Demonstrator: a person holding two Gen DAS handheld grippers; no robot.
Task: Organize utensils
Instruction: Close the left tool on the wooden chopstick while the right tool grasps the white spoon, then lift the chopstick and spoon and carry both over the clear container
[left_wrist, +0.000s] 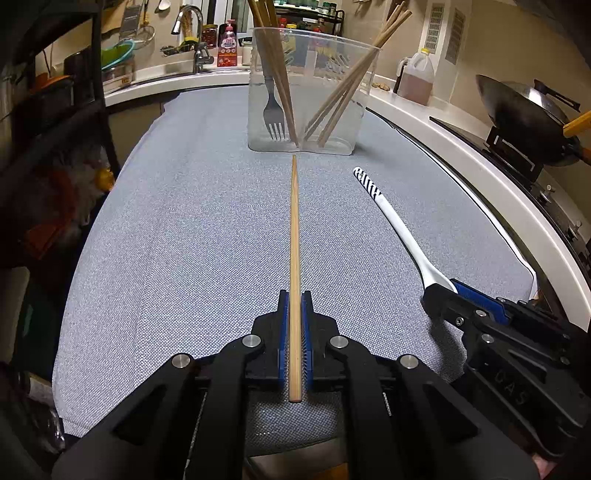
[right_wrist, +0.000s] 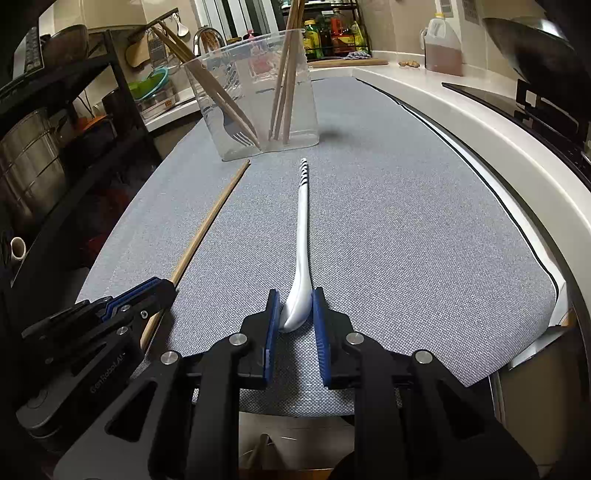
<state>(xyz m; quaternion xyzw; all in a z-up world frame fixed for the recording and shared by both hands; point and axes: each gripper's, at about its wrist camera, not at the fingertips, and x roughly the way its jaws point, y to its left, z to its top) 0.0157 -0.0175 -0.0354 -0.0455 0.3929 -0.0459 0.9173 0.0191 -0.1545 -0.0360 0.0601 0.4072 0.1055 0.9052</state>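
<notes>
My left gripper (left_wrist: 294, 299) is shut on a wooden chopstick (left_wrist: 294, 236) that points straight ahead at a clear plastic holder (left_wrist: 343, 122). The holder stands on the grey mat and holds several chopsticks (left_wrist: 347, 81) and a fork (left_wrist: 272, 110). My right gripper (right_wrist: 294, 295) is shut on the bowl of a white spoon (right_wrist: 303, 229) with a blue-striped handle, lying along the mat toward the holder (right_wrist: 303, 110). The right gripper also shows in the left wrist view (left_wrist: 454, 291), and the left gripper in the right wrist view (right_wrist: 162, 286). The chopstick (right_wrist: 210, 225) lies left of the spoon.
The grey mat (left_wrist: 184, 240) covers the work surface. A white counter (left_wrist: 480, 162) curves along the right, with a wok (left_wrist: 528, 114) on a stove and an oil jug (left_wrist: 417, 77). A sink and tap (left_wrist: 195, 40) are behind. A black rack (right_wrist: 74, 110) stands left.
</notes>
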